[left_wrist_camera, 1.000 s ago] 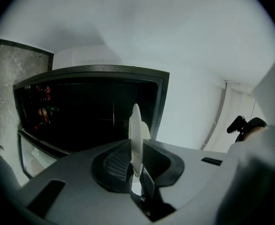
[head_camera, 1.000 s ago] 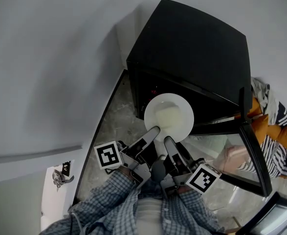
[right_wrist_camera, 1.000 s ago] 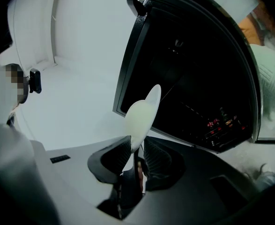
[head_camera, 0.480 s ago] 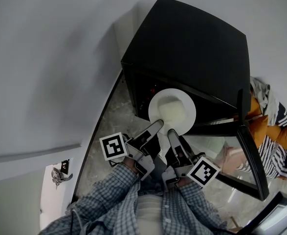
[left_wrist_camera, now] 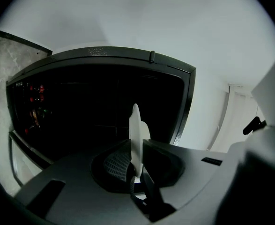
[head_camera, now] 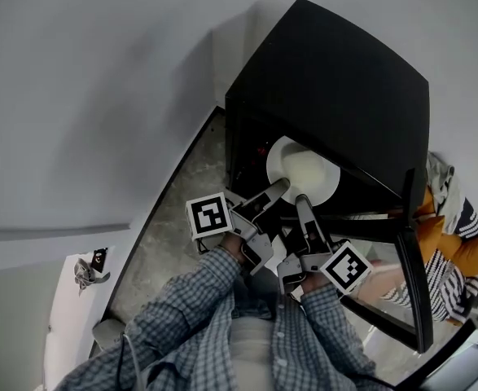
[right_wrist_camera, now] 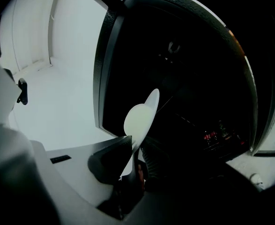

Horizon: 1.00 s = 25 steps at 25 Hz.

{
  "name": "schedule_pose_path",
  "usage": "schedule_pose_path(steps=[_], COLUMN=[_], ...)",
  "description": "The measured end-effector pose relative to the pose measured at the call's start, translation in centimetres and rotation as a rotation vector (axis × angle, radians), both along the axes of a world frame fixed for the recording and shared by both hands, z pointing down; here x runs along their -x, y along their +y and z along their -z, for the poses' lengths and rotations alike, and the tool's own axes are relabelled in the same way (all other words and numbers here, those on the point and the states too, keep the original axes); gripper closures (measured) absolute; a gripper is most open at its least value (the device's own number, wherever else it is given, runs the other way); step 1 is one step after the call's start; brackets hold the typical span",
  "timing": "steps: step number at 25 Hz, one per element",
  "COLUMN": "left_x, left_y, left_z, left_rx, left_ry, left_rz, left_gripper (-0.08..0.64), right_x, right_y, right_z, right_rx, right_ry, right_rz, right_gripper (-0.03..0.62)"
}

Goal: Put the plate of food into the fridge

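1. We hold a round white plate (head_camera: 302,172) of pale food at the open front of the black box-shaped fridge (head_camera: 336,80). Its far rim sits under the fridge's top edge.
2. Our left gripper (head_camera: 279,186) is clamped on the plate's near rim, on the left side.
3. Our right gripper (head_camera: 301,200) has just been closing its jaws, and they pinch the same near rim just to the right.
4. The fridge's dark-framed glass door (head_camera: 414,251) stands open on the right.

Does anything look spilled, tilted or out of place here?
Nothing stands out. The plate looks level at the open fridge, rim gripped by the left tongs and the right tongs, whose jaws have just been closing; no spill shows.
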<state>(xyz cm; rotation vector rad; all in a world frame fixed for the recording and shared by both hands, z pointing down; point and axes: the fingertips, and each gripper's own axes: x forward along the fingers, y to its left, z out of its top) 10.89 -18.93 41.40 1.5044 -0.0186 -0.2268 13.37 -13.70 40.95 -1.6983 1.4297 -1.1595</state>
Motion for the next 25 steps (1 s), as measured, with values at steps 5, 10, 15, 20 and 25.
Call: schedule_pose_path(steps=[5,10,15,20,25], left_x=[-4.0,-5.4,-4.8,-4.9,-5.0], left_y=[-2.6,-3.7,-3.8,-4.1,-4.2], left_z=[-2.4,-3.0,-2.6,-2.4,-2.9], left_rx=[-0.001,-0.002,-0.037,-0.055,-0.051], left_ry=[-0.061,-0.075,-0.081,-0.088,-0.103], left_rz=[-0.019,-0.011,0.006,0.009,0.025], left_gripper=[0.5,0.5,0.5,0.499,0.499], right_x=[-4.0,-5.6,-5.0,-5.0,-4.9], right_y=[-2.4,-3.3,-3.3,-3.8,-3.8], right_z=[-2.0,-2.6,-2.4,-2.2,-2.6], right_rx=[0.044,0.07,0.051,0.012,0.029], right_ry=[-0.023,-0.012,-0.031,-0.057,-0.049], right_rz=[-0.048,-0.084,-0.091,-0.083,-0.074], right_gripper=[0.514,0.514,0.514,0.514,0.514])
